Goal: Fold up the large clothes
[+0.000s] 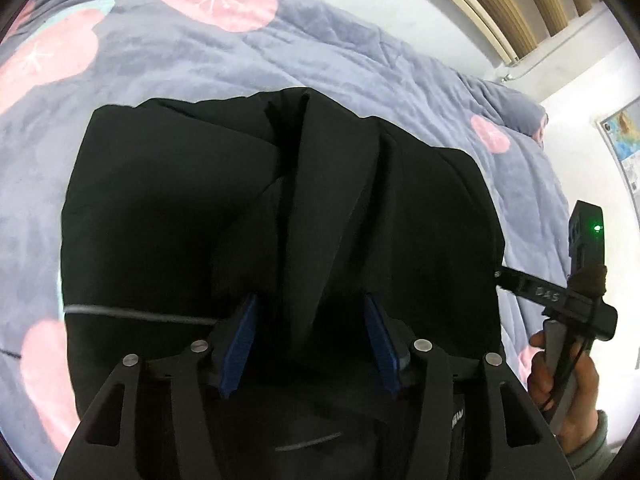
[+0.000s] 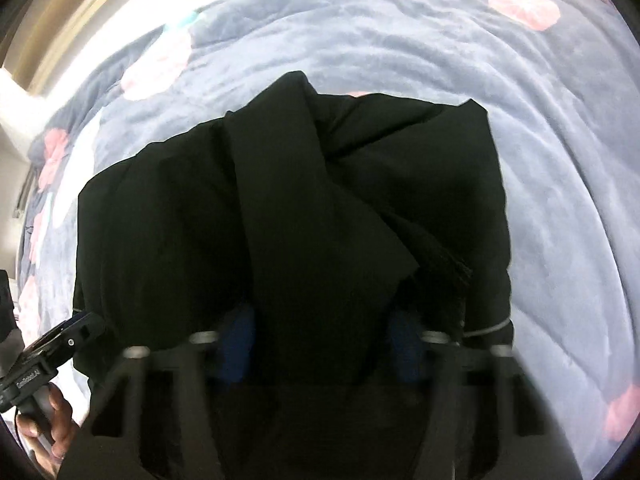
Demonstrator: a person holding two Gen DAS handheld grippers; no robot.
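Observation:
A black jacket [image 1: 180, 208] lies bunched and partly folded on the bed, filling the middle of both wrist views [image 2: 168, 216]. My left gripper [image 1: 310, 312] hangs over its near edge, blue pads [image 1: 240, 344] standing apart, with a narrow ridge of black cloth running loose between them. In the right wrist view a wide band of jacket cloth fills the whole gap of my right gripper [image 2: 320, 320], reaching both blurred blue pads [image 2: 240, 344]. Each gripper also shows at the jacket's side in the other view: the right gripper [image 1: 508, 280] and the left gripper [image 2: 86, 326].
The jacket rests on a grey-blue quilt [image 1: 200, 64] printed with pink fruit, which spreads around it on all sides [image 2: 400, 40]. A hand [image 1: 560, 380] holds the right gripper's handle. A white wall with wooden slats [image 1: 520, 4] rises behind the bed.

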